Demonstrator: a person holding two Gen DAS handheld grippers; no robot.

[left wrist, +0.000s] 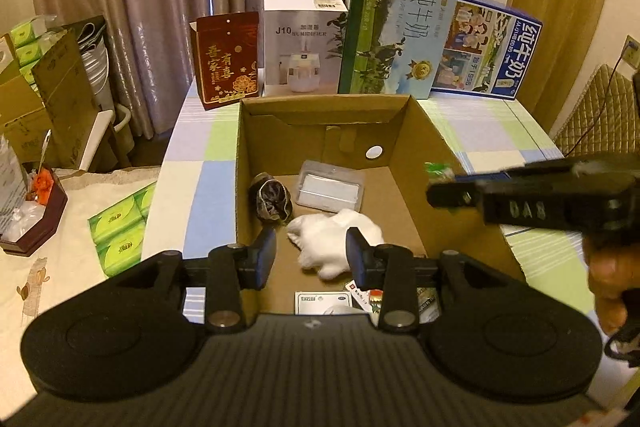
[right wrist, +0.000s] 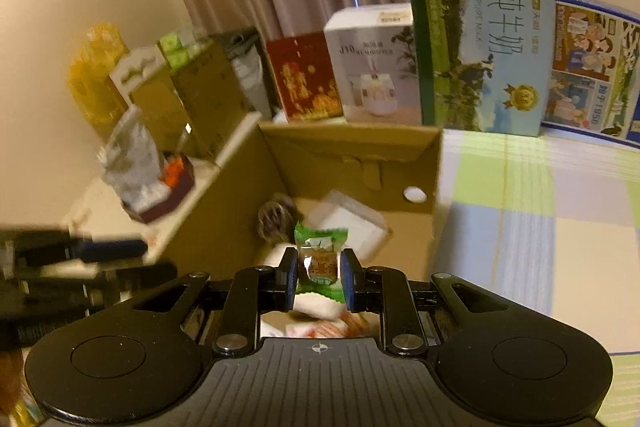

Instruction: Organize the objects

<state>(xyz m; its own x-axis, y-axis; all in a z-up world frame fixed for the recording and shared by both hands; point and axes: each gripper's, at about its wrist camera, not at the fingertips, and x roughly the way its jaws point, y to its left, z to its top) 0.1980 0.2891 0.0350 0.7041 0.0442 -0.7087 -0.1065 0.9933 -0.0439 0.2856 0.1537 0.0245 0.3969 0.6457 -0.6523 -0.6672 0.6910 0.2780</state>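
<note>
Right now my right gripper (right wrist: 319, 277) is pinching a small green-wrapped candy (right wrist: 319, 259) betw. its pads, held above the open cardboard box (right wrist: 224, 223), over the near end of the interior. From the left wrist cam that same gripper comes in from the right over the box's right wall, w/ a bit of green wrapper showing at its tip. My left gripper (left wrist: 311, 259) hangs spread wide w/ nothing betw. the fingers, above the box's near-left part. Right under it, on the box floor, lies a white crumpled cloth (left wrist: 334, 241). Further in sit a dark bundled item (left wrist: 272, 199) and a clear plastic case (left wrist: 330, 187), just beside each other near the far wall. Some printed packets (left wrist: 324, 301) lie at the near wall. Box stands on a checked tablecloth (left wrist: 192, 163); behind it, upright in a row: red gift box (left wrist: 228, 61), humidifier box (left wrist: 302, 43), two milk cartons (left wrist: 396, 27).
</note>
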